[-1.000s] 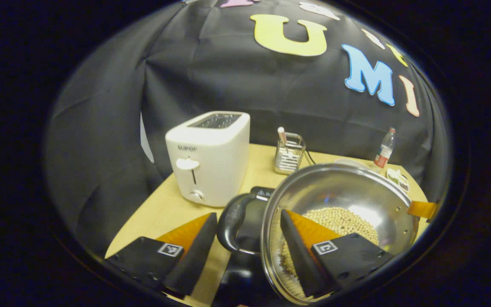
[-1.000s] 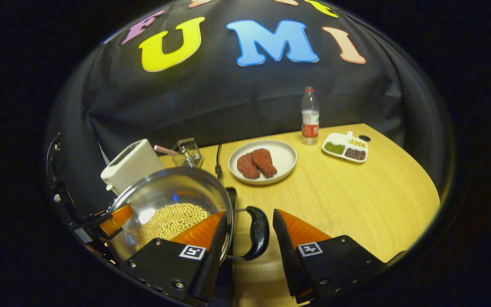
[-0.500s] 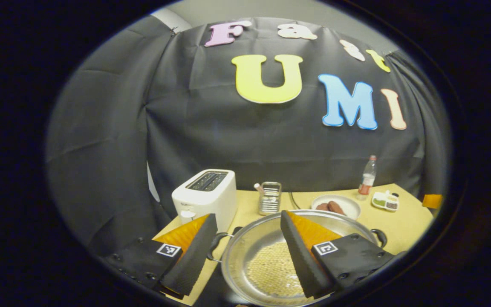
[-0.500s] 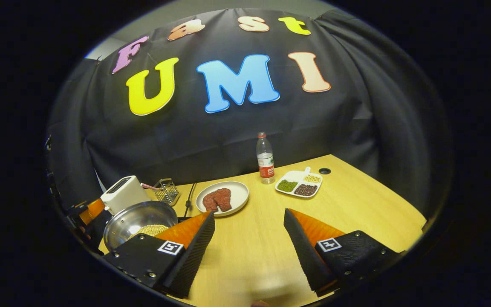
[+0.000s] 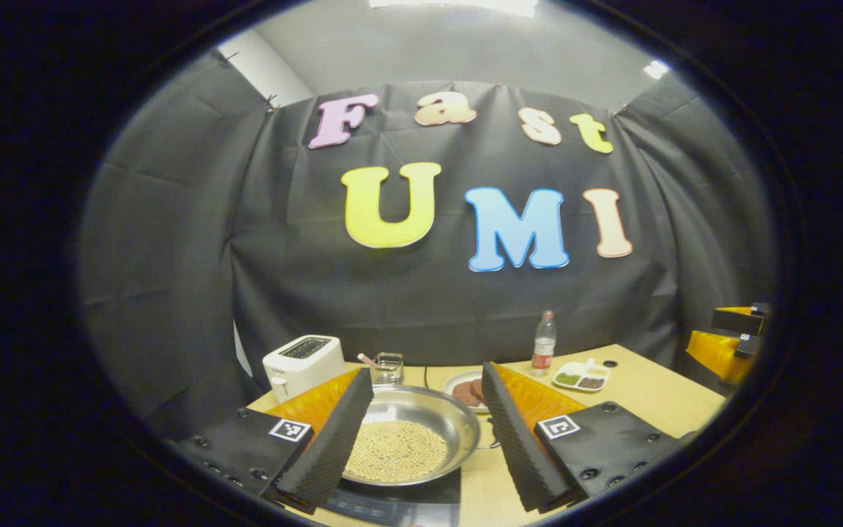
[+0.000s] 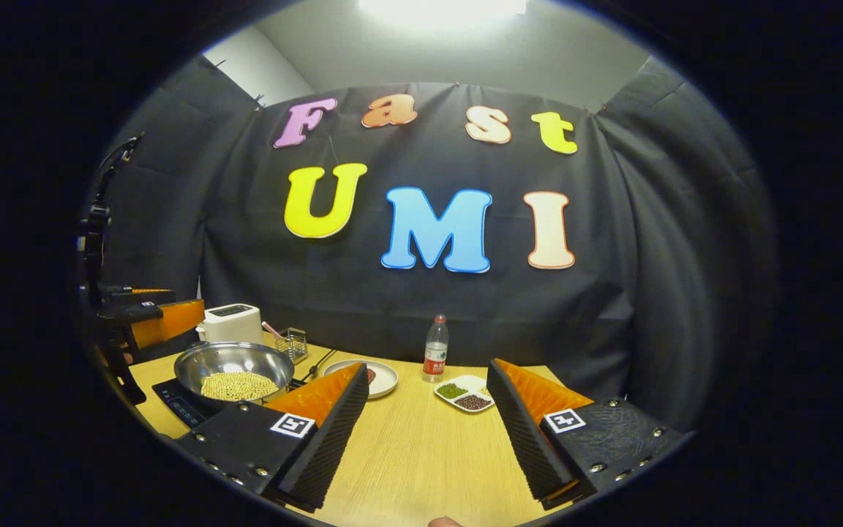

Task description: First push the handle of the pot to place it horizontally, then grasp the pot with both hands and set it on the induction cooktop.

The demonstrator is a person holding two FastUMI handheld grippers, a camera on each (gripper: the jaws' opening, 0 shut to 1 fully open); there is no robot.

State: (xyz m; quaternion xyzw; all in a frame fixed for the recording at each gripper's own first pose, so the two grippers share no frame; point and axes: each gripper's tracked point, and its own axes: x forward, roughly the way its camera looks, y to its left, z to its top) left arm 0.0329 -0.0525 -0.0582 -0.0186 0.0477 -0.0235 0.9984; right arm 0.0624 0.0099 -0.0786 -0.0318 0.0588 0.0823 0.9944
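Observation:
The steel pot point(image 5: 456, 420) holds pale beans and rests on the black induction cooktop point(image 5: 392, 502) at the table's near left. My left gripper point(image 5: 425, 370) is open, held back above the pot with nothing between its fingers. The right gripper view shows the pot point(image 6: 235, 358) on the cooktop point(image 6: 173, 400) far to the left. My right gripper point(image 6: 427, 368) stands open over bare table, well away from the pot. The left gripper point(image 6: 152, 319) shows at the left edge there, and the right gripper point(image 5: 727, 342) at the right edge of the left gripper view.
A white toaster point(image 5: 303, 361) and a wire utensil holder point(image 5: 389, 365) stand behind the pot. A plate with meat point(image 6: 383, 378), a water bottle point(image 6: 434, 350) and a divided dish point(image 6: 465, 396) sit toward the back of the wooden table point(image 6: 421, 454).
Both grippers have drawn back and up from the pot, leaving its handles. The pot, tilted a second ago, now sits level on the cooktop.

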